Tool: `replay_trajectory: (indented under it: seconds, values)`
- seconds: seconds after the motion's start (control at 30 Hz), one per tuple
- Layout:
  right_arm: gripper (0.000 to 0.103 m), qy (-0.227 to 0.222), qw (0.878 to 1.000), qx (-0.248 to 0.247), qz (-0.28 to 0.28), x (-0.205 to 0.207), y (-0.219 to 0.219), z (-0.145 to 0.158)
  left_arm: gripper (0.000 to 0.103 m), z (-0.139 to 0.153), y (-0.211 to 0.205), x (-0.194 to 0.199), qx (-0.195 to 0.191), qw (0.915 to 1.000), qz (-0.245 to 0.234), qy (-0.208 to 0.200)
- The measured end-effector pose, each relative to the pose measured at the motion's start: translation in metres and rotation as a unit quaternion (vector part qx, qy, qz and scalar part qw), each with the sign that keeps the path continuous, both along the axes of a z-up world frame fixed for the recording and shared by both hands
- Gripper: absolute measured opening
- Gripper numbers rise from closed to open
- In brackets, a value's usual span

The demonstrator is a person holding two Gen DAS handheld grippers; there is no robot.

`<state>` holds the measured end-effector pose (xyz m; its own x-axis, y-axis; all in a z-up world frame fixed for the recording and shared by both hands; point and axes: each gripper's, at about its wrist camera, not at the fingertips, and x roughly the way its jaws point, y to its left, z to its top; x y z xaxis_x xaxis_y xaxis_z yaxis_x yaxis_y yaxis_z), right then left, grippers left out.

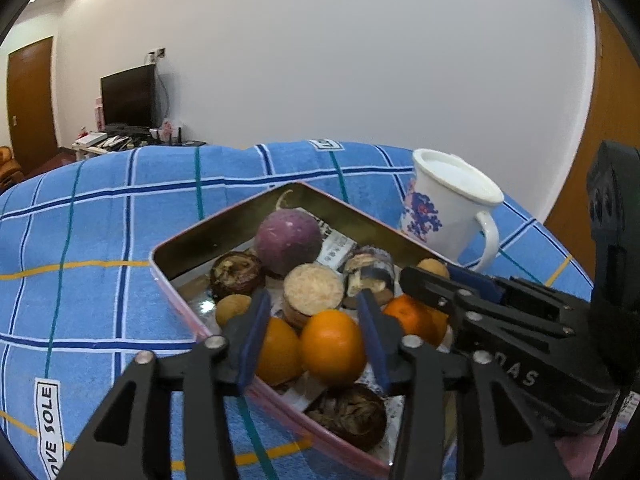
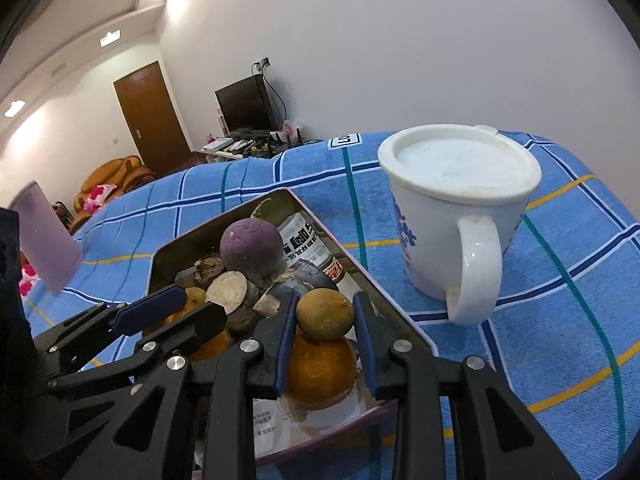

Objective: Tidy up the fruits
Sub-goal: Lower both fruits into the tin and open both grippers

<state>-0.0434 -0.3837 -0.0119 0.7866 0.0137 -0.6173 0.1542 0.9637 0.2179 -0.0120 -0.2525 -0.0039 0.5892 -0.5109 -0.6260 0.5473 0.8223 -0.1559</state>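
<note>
Nearest the left wrist camera, the left tongs (image 1: 316,330) stand released, their blue-padded fingers (image 1: 253,334) spread either side of a smooth round orange (image 1: 333,347) without visibly touching it. The right tongs (image 2: 322,332) are likewise spread wide, bracketing a small dull yellow-brown round fruit (image 2: 325,314) that sits on top of another orange fruit (image 2: 320,372); whether the pads touch it cannot be told. All the fruit lies heaped in a shallow rectangular metal tin with a pink rim (image 1: 176,300), along with a round purple fruit (image 1: 288,240), cut brown-skinned pieces with pale faces (image 1: 314,290) and dark wrinkled husks (image 1: 347,416) over printed paper. By the look of it, the step in hand is picking the first fruits out of the tin, with none yet sorted; the next move would call for pinching gently on one round fruit and lifting straight up, since the pile looks loose and the top fruit could roll. Just beside the tin's far right edge stands a white ceramic mug with a blue floral print and a white lid (image 2: 460,216). Everything rests on a worktop covered by a blue checked towel cloth (image 1: 100,240). Beyond are a plain white wall, a dark television (image 1: 128,98) on a cluttered low stand, and a brown wooden door (image 2: 152,118).
</note>
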Motion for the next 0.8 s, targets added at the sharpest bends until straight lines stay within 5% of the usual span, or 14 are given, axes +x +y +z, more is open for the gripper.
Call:
replay_trajectory:
  seconds: [0.43,0.63,0.8]
  values:
    - [0.041,-0.019,0.999,0.034,0.008,-0.006,-0.008,0.002,0.096,0.01,0.021,-0.001,-0.037,0.9977,0.045,-0.037]
    - [0.044,-0.027,0.999,0.043,0.014,-0.009,-0.009,0.003,0.101,0.017,0.026,-0.003,-0.038,0.9955,0.055,-0.067]
    - [0.062,-0.044,0.999,0.011,0.005,-0.014,0.0,0.007,0.103,0.025,0.037,-0.004,-0.041,0.9906,0.091,-0.093]
